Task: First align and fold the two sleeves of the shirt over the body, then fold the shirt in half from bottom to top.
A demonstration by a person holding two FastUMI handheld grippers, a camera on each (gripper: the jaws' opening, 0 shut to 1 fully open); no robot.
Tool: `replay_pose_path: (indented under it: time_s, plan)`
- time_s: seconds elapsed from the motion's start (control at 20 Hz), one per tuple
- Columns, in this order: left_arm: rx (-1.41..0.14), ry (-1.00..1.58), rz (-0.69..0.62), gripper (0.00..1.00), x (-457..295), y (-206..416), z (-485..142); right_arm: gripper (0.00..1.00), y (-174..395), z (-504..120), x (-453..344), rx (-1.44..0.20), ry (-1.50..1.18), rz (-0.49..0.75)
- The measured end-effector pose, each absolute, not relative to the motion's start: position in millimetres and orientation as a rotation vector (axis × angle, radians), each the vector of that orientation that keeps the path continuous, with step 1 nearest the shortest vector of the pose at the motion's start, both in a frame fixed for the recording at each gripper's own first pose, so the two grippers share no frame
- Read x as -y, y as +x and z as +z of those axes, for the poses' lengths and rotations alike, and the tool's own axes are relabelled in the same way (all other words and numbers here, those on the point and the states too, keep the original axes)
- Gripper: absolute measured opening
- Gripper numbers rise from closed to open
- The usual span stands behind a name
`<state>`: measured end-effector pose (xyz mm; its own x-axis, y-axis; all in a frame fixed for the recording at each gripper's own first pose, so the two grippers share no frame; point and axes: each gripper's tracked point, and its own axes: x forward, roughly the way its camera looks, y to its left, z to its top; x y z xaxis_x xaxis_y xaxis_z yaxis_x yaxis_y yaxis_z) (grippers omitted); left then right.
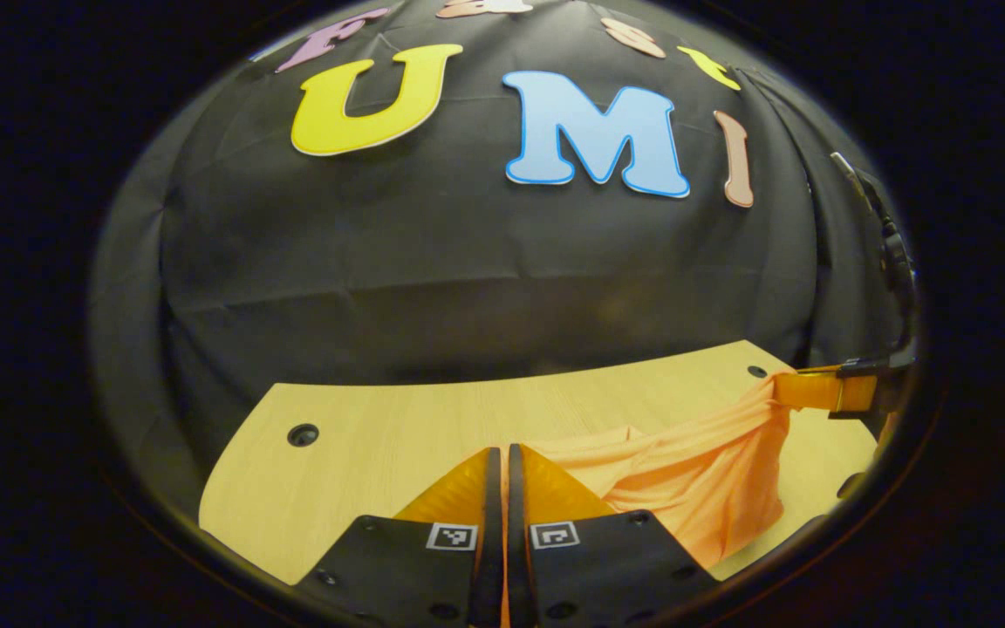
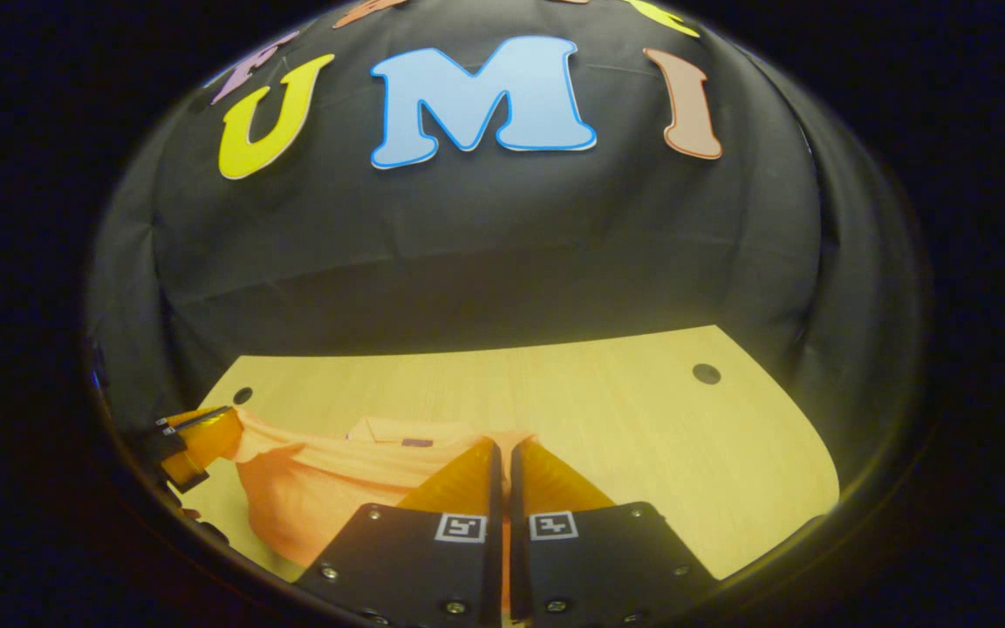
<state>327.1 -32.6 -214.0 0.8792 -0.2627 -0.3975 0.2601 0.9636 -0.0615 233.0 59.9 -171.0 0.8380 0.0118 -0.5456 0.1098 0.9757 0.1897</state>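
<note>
An orange shirt [image 1: 694, 488] hangs stretched between both grippers above the wooden table [image 1: 380, 419]. In the left gripper view, my left gripper [image 1: 502, 453] is shut, with a strip of orange cloth pinched between its fingers. Farther right, the right gripper [image 1: 816, 388] clamps another edge of the shirt. In the right gripper view, my right gripper [image 2: 502, 447] is likewise shut on the shirt [image 2: 319, 488], whose collar [image 2: 406, 433] lies on the table [image 2: 642, 419]. The left gripper [image 2: 206, 432] holds the cloth at the far left.
The light wooden table has small round holes near its far corners [image 1: 303, 434] [image 2: 706, 373]. Black cloth walls close in behind and beside it. Bare tabletop stretches left of the shirt in the left gripper view and right of it in the right gripper view.
</note>
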Motion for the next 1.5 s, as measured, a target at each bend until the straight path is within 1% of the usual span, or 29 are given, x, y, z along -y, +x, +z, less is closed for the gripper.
replay_pose_path:
  time_s: [0.15,0.35,0.7,0.9,1.0,1.05,1.1,1.15,1.2,1.25,1.3,1.35,1.4,1.45,1.5]
  plan:
    - [-0.391,-0.001,-0.261,0.08,33.8,347.3,-226.1,0.04,252.9,-182.9,-60.5,-0.581,0.214,-0.063]
    - [-0.397,0.005,-0.254,0.08,33.0,364.4,-247.2,0.04,270.0,-199.2,-64.4,-0.595,0.190,-0.072]
    - [-0.435,0.028,-0.251,0.08,33.7,379.4,-280.0,0.04,281.3,-234.7,-69.2,-0.657,0.156,-0.084]
    - [-0.426,0.024,-0.267,0.14,35.8,377.6,-274.3,0.07,278.0,-237.1,-72.8,-0.669,0.119,-0.078]
    - [-0.422,0.024,-0.273,0.15,37.6,374.8,-268.0,0.10,274.2,-231.7,-75.7,-0.666,0.109,-0.071]
    - [-0.422,0.016,-0.280,0.18,38.7,371.4,-264.2,0.19,272.3,-226.3,-76.1,-0.659,0.101,-0.070]
    - [-0.421,0.007,-0.283,0.31,40.0,368.4,-258.8,0.22,271.3,-224.0,-76.1,-0.651,0.093,-0.069]
    - [-0.420,0.004,-0.280,0.42,38.9,365.0,-253.9,0.32,268.5,-217.7,-76.2,-0.642,0.088,-0.067]
    - [-0.416,-0.002,-0.279,0.53,38.6,362.0,-248.4,0.39,266.2,-211.1,-75.4,-0.628,0.081,-0.066]
    - [-0.408,-0.012,-0.279,0.63,38.1,358.3,-242.1,0.50,265.3,-204.6,-75.5,-0.612,0.076,-0.059]
    - [-0.400,-0.018,-0.275,0.74,36.7,354.6,-235.4,0.59,262.4,-197.4,-75.4,-0.597,0.068,-0.056]
    - [-0.393,-0.015,-0.261,0.85,33.3,352.8,-229.8,0.77,259.8,-189.8,-73.6,-0.583,0.057,-0.055]
    - [-0.385,-0.021,-0.261,0.96,33.6,351.0,-224.8,0.87,256.4,-184.0,-71.6,-0.570,0.044,-0.054]
    - [-0.377,-0.018,-0.250,0.99,31.3,347.6,-219.2,0.98,252.9,-176.2,-69.3,-0.553,0.031,-0.055]
    - [-0.368,-0.018,-0.247,0.99,30.2,344.3,-213.1,0.98,249.6,-169.2,-69.2,-0.537,0.021,-0.047]
